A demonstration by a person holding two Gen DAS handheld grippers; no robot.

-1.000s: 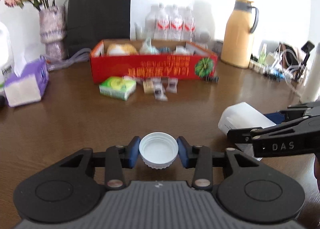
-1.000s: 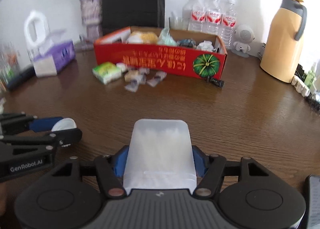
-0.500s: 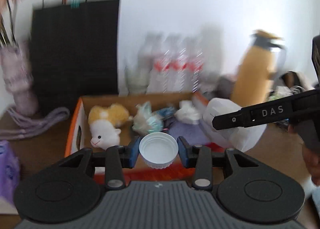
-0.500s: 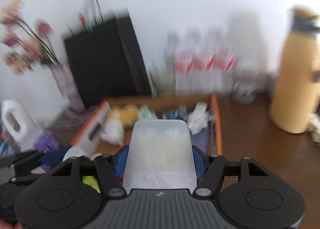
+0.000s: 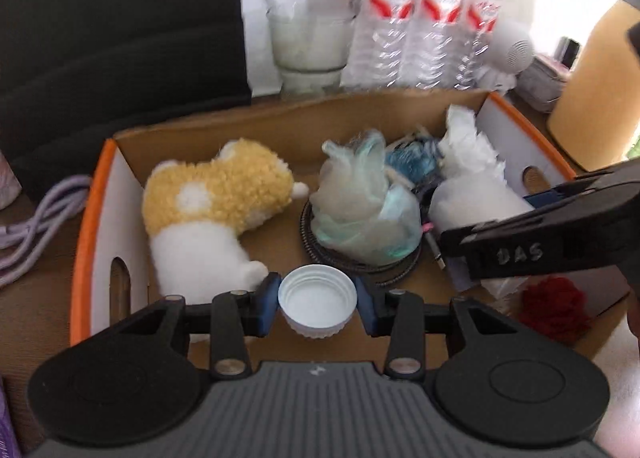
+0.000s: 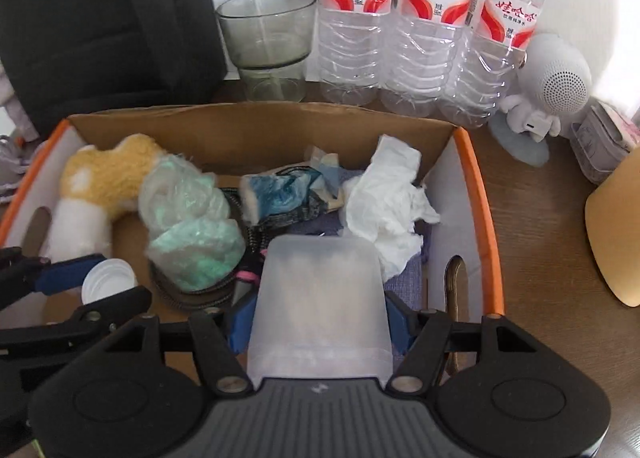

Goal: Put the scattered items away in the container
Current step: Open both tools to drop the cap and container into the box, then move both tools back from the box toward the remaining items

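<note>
My left gripper is shut on a white bottle cap and holds it over the front of the open cardboard box. My right gripper is shut on a frosted translucent plastic box over the box's right half. The box holds a yellow-and-white plush toy, a crumpled green plastic bag, a blue wrapper, a crumpled white tissue and a coiled cable. The left gripper and cap also show in the right wrist view.
Behind the box stand three water bottles, a glass cup and a black bag. A small white speaker and a yellow thermos are at the right. A lilac cable lies left of the box.
Both grippers have moved forward from the open table to above the cardboard box, each still holding its item. The box interior now fills both views.
</note>
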